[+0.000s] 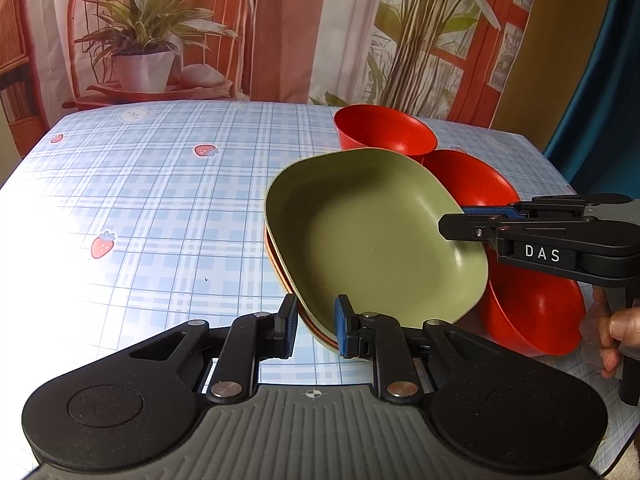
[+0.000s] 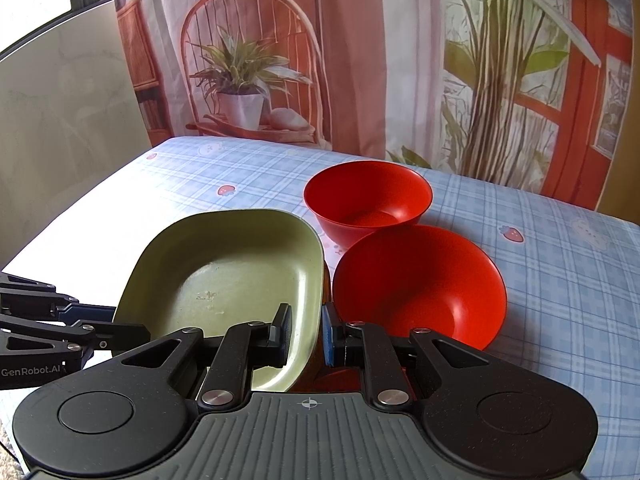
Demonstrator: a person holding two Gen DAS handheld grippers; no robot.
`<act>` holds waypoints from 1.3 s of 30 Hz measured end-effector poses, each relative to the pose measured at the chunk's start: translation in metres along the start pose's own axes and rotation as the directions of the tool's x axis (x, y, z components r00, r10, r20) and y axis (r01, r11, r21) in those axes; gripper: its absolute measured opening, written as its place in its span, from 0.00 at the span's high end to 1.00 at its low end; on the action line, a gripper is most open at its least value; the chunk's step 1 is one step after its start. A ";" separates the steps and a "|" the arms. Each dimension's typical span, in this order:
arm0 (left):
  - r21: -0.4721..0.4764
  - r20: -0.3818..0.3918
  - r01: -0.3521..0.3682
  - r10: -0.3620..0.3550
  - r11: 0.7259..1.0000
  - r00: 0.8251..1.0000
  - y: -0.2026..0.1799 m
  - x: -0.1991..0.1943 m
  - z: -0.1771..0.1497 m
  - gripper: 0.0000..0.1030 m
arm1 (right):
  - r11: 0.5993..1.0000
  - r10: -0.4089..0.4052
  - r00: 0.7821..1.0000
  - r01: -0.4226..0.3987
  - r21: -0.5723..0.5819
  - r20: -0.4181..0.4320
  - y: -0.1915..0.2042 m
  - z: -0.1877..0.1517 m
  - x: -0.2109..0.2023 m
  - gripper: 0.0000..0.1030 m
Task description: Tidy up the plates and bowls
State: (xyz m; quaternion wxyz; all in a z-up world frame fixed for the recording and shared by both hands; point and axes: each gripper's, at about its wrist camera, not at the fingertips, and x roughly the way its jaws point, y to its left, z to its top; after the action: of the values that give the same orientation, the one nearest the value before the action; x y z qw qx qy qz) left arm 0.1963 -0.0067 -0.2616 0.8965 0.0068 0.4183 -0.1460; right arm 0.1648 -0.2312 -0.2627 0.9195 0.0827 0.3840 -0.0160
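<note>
A green square plate [image 1: 372, 232] tops a small stack of plates; orange rims show under it [image 1: 280, 268]. It also shows in the right wrist view [image 2: 228, 276]. My left gripper [image 1: 316, 328] straddles the stack's near edge, shut on it. My right gripper [image 2: 306, 330] is shut on the green plate's right rim, and shows from the side in the left wrist view [image 1: 460, 220]. Two red bowls stand to the right: a far one [image 2: 366, 196] and a near one [image 2: 420, 284], which is against the plates.
The table has a blue checked cloth with strawberries [image 1: 160, 208]. A printed curtain backdrop [image 1: 280, 32] hangs behind the far edge. The table's right edge [image 1: 556, 168] is close beyond the bowls. Open cloth lies to the left of the plates.
</note>
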 end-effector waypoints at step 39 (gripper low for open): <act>-0.006 0.020 -0.013 0.013 1.000 1.000 0.002 -0.003 0.002 0.75 | 0.990 -0.088 0.996 0.086 -0.110 -0.015 0.014 -0.005 0.007 0.86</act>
State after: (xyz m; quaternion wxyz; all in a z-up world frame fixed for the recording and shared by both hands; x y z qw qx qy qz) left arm 0.1960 -0.0046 -0.2584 0.9016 0.0054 0.4097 -0.1391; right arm 0.1680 -0.2167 -0.2694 0.9172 0.0157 0.3966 -0.0340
